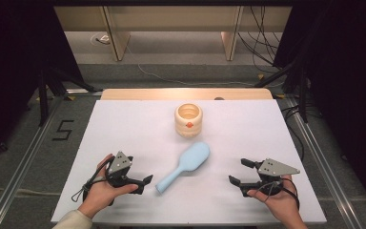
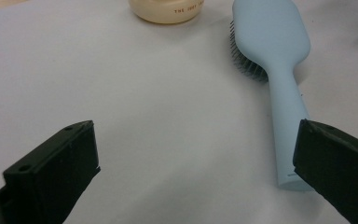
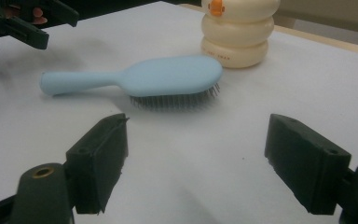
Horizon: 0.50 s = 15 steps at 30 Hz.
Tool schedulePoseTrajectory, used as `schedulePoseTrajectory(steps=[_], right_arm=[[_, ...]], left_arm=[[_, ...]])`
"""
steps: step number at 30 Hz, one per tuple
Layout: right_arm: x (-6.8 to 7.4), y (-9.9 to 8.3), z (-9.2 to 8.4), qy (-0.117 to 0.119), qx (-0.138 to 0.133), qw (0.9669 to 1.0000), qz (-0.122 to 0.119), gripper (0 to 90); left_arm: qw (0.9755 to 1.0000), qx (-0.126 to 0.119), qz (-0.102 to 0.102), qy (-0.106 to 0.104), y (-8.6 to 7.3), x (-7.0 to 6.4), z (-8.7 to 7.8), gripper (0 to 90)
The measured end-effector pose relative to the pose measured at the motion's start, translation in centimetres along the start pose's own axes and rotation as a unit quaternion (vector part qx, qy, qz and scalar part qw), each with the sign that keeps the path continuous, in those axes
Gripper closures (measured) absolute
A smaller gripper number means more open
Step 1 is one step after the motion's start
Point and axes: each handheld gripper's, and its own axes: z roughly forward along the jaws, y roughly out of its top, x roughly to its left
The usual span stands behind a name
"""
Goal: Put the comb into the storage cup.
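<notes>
A: Hand pose?
B: Both hands are seen resting low at the near edge of the white counter [image 1: 124, 119]. The left gripper [image 1: 145, 182] is pointed right, toward the handle end of the light blue hairbrush [image 1: 185, 166]. The right gripper [image 1: 238, 172] is pointed left, toward the same brush, well apart from it.

A: Differences between views?
B: From above, the brush is seen lying diagonally at mid-counter, head toward the cream ringed container [image 1: 188, 119]. Bristles are made out in the gripper views: the brush [image 2: 279, 70] is lying bristles down. An orange mark on the container [image 3: 240, 30] is caught in the right gripper view, printed lettering in the left gripper view. The left gripper [image 3: 23, 21] is also picked up far off in the right gripper view.

A: Fingers?
B: Left fingers [image 2: 56, 172] are spread wide, nothing held; the handle end is seen just beside one finger, contact cannot be told. Right fingers [image 3: 98, 158] are spread too, nothing between them but bare counter.
</notes>
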Motion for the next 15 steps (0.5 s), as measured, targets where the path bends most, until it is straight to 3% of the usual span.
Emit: schedulePoseTrajectory(steps=[15], right_arm=[[0.11, 0.03, 0.19, 0.0, 0.002, 1.0, -0.003, 24.4]], left_arm=[[1.0, -0.001, -0.001, 0.008, 0.01, 0.1, -0.02, 0.9]])
